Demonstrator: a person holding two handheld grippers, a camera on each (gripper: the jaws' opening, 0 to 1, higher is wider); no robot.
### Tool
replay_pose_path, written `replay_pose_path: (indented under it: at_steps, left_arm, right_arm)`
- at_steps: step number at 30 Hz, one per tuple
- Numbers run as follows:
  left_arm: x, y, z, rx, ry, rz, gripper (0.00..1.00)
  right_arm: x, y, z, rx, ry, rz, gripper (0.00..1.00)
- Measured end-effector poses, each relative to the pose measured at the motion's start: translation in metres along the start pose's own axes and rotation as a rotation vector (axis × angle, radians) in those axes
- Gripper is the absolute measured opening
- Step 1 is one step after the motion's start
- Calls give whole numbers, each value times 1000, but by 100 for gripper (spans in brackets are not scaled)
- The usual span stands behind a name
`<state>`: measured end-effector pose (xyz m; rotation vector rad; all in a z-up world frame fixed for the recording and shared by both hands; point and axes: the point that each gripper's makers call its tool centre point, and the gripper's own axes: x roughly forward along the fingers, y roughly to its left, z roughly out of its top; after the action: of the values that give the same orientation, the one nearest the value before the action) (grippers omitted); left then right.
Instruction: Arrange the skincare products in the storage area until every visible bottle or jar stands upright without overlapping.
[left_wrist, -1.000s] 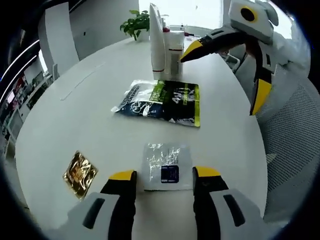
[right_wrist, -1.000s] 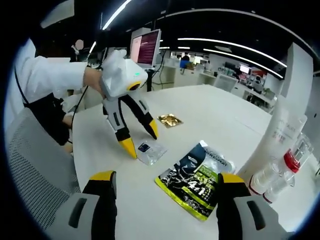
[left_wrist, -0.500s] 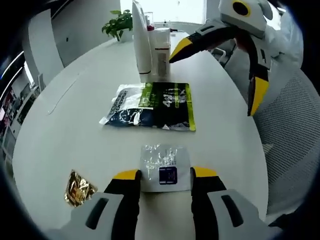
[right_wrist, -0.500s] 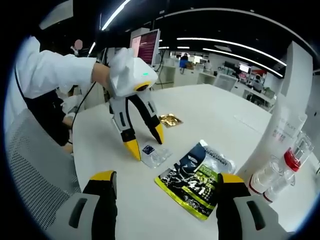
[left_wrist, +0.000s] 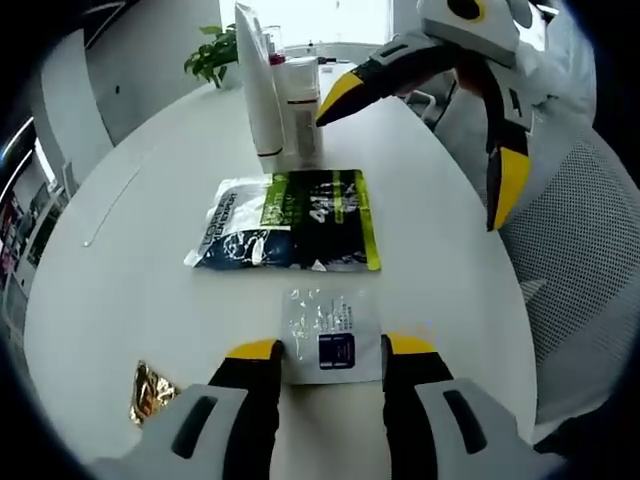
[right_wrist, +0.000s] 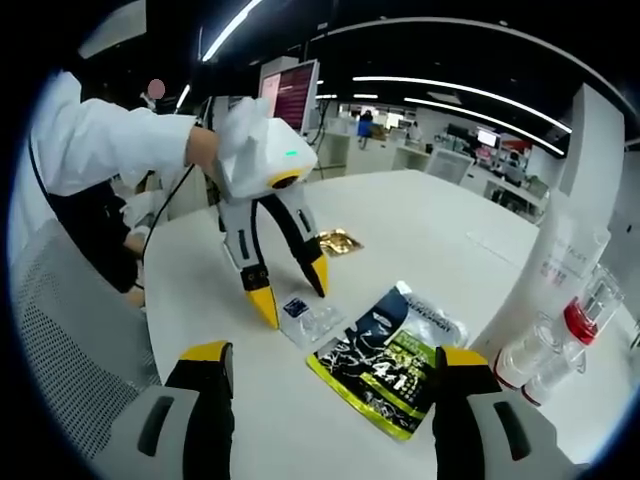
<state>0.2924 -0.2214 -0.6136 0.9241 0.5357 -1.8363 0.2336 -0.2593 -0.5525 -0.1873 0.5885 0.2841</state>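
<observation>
Tall white tube (left_wrist: 256, 85) and small bottles (left_wrist: 302, 105) stand upright at the white counter's (left_wrist: 130, 240) far end. Left hand-held gripper (left_wrist: 333, 348), jaws apart, straddles a clear flat sachet (left_wrist: 330, 322); right hand-held gripper (right_wrist: 325, 362) hangs open above. Flat packets remain.

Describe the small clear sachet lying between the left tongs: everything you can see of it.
The small clear sachet is a flat, square packet of glossy, crinkled transparent film with faint print and a dark blue square label near one edge. It lies flat on the white table, apart from the big green-and-black pouch. The left tongs stand open, their yellow tips flanking its label edge; whether they touch it cannot be told. The right gripper view shows it beside those tips.
</observation>
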Motion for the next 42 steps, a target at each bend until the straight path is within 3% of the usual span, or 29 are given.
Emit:
replay_pose_path:
  at_steps: [7,12,16,23,27,31,33,36,41,42]
  left_arm:
    - [0,1,2,1,-3,2,41]
    - [-2,2,5,5,-12,10,49]
    - [-4,0,9,16,-17,22,49]
    - [-22,8,25,-73,-93,128,53]
    - [-35,11,27,-151,-133,208,63]
    - [-48,3,26,-183,-134,261,67]
    - [-53,2,25,-249,-143,310,67]
    - [-57,-7,28,-329,-201,335,72]
    - [-67,-20,23,-350,-183,371,79]
    - [-72,-21,25,-368,-202,388,81]
  right_arm:
    - [-1,-1,0,2,2,-3,79]
    - [-1,-1,1,8,-4,-3,80]
    - [-2,-1,1,7,-5,-5,81]
    - [-3,-1,4,-1,-17,-10,84]
    - [-3,-4,4,0,-21,-17,85]
    - [-7,-3,5,-19,-25,-21,87]
    - [-6,-4,4,-63,-17,-35,87]
    - [-8,-1,8,-71,-34,-26,88]
    - [-20,3,10,-77,-32,-25,93]
    - [-26,0,11,-98,-34,-46,94]
